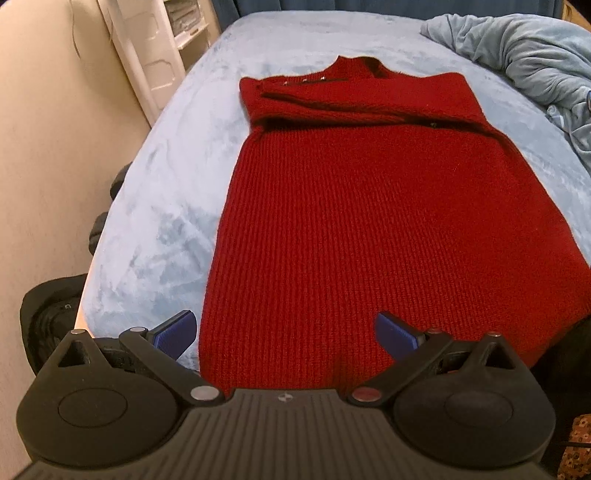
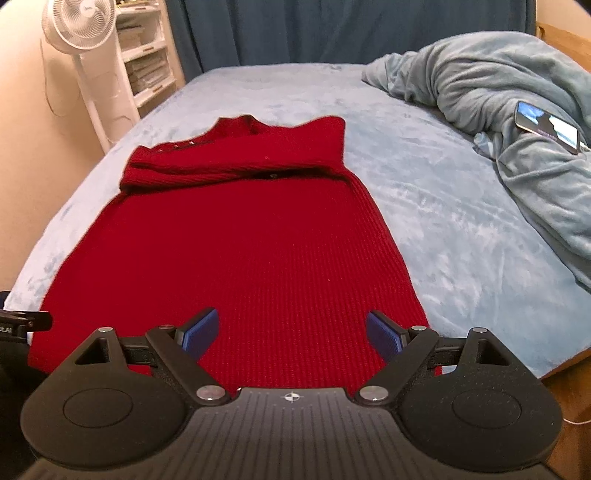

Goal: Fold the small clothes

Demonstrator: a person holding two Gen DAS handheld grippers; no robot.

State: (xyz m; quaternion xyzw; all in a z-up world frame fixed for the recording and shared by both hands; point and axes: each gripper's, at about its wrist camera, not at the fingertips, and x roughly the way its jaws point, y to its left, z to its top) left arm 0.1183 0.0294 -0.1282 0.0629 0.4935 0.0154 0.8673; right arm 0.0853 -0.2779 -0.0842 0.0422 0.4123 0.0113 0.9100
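I see the sweater (image 1: 369, 229) as a thick ribbed knit, matt and a little fuzzy, with small shiny studs near its collar. Under it the sheet (image 1: 155, 229) looks like soft plush fleece with a faint sheen where the nap turns. The blanket (image 2: 498, 92) is the same sort of velvety cloth, rumpled. My left gripper (image 1: 286, 334) and right gripper (image 2: 291, 332) are matt black plastic, grooved on the housing, with bright metal pins at the joints and blue ridged pads (image 2: 201, 328). The phone (image 2: 546, 127) has a glossy glass face. The fan (image 2: 79, 22) and shelf (image 2: 147, 59) look like smooth white plastic. The curtain (image 2: 332, 33) is dull cloth.
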